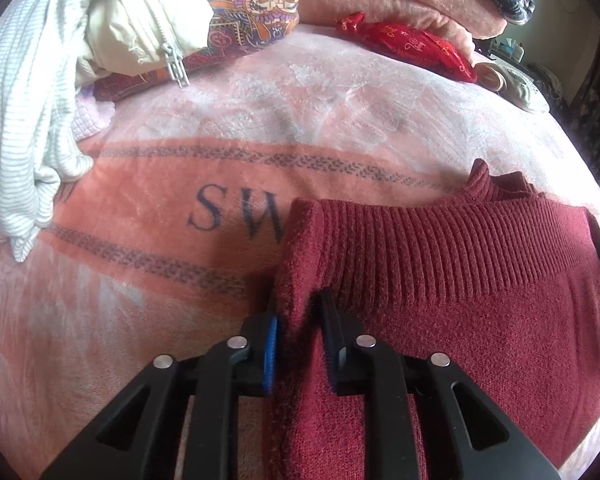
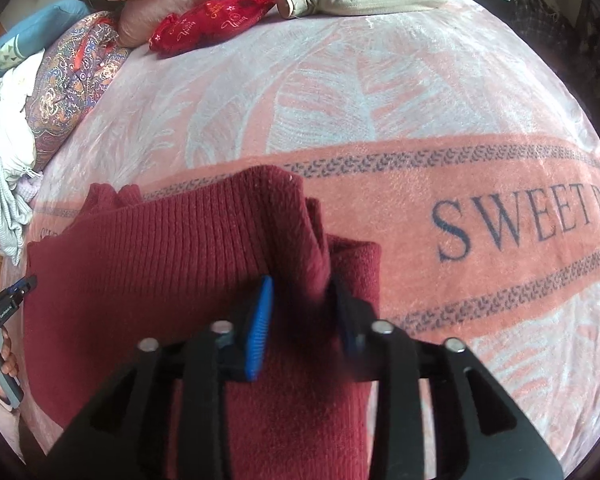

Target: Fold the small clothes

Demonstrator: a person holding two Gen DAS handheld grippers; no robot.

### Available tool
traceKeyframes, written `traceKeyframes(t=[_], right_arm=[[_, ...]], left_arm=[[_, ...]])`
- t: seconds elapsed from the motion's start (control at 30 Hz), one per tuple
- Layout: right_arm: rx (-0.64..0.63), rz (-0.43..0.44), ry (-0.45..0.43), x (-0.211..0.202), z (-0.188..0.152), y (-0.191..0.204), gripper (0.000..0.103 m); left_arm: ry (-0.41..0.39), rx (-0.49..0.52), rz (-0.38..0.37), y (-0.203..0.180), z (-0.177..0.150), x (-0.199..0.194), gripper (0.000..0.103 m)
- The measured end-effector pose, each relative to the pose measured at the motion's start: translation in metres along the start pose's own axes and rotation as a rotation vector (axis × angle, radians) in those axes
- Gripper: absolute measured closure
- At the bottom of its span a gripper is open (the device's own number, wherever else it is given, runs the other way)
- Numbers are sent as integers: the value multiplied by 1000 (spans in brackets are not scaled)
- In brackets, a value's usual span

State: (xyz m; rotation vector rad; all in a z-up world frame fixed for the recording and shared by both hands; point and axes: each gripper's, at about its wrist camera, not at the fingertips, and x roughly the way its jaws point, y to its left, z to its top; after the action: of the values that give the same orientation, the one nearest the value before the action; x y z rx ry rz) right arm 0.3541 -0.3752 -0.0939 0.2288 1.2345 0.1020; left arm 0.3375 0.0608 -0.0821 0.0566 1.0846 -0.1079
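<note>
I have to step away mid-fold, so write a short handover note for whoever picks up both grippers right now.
Left gripper: jaws parted, the left edge of the dark red sweater loose between them.
Right gripper: jaws parted wider, the sweater's right edge bunched between them, not pinched.
Sweater lies on the pink blanket, ribbed band folded over on top, bunched at both ends.
Done: one fold laid down.
Left: smooth the ends, finish folding. The white striped garment in the pile at the bed's side looks unfolded.
</note>
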Motion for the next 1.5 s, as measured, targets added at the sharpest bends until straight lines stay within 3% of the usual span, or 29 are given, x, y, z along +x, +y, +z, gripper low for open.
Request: traceKeyframes(t=[0.03,0.07,0.1,0.17,0.2,0.3,0.4,0.5,0.6,0.73,0.8,0.87,0.93,1.0,1.07,1.13,1.17,1.23,1.3,1.5], right_arm=[[-31,0,1,-10,-6,2,49],[-60,-2,6,-21,-15,2,50],[-72,-5,17,-31,-24,1,48],[-53,18,67,-46,-47,-6,33],[-37,47,90,-52,-59,-10,31],[12,135,120,-63,-94,-26,26],[28,131,143,-64,-115,-37,25],[77,186,180,-56,-125,-45,25],[87,171,194,-46,-124,-48,25],[88,215,238,-27,-120,-43,25],[60,195,255,-18,-120,-37,22],[38,202,253,-14,-120,-31,12],[2,187,240,-15,-121,-24,13],[-30,169,223,-17,-125,-21,22],[-41,182,216,-19,-126,-21,39],[-23,217,220,-19,-126,-23,59],[-25,220,220,-20,-126,-23,75],[-20,237,211,-25,-127,-22,88],[-3,259,204,-33,-130,-24,91],[-17,334,194,-80,-145,-20,92]], left_arm=[[9,-6,5,2,0,-5,68],[18,-16,10,5,-2,-12,54],[24,-26,7,10,-5,-22,49],[47,-28,-9,17,-17,-42,40],[64,-33,-16,20,-25,-49,33],[116,-65,-98,34,-62,-73,30],[171,-99,-173,43,-97,-81,29],[211,-103,-228,42,-117,-84,29],[221,-101,-263,37,-123,-86,29],[230,-120,-298,30,-122,-78,29],[238,-130,-340,26,-121,-73,29],[262,-127,-365,19,-121,-65,26],[307,-116,-372,11,-125,-51,23],[315,-103,-360,6,-131,-43,20],[304,-67,-346,0,-134,-46,20],[312,-64,-352,-5,-135,-48,32],[315,-72,-342,-6,-135,-49,45],[332,-103,-354,-6,-136,-49,63],[347,-156,-372,-2,-139,-49,76],[311,-169,-357,-1,-136,-70,84]])
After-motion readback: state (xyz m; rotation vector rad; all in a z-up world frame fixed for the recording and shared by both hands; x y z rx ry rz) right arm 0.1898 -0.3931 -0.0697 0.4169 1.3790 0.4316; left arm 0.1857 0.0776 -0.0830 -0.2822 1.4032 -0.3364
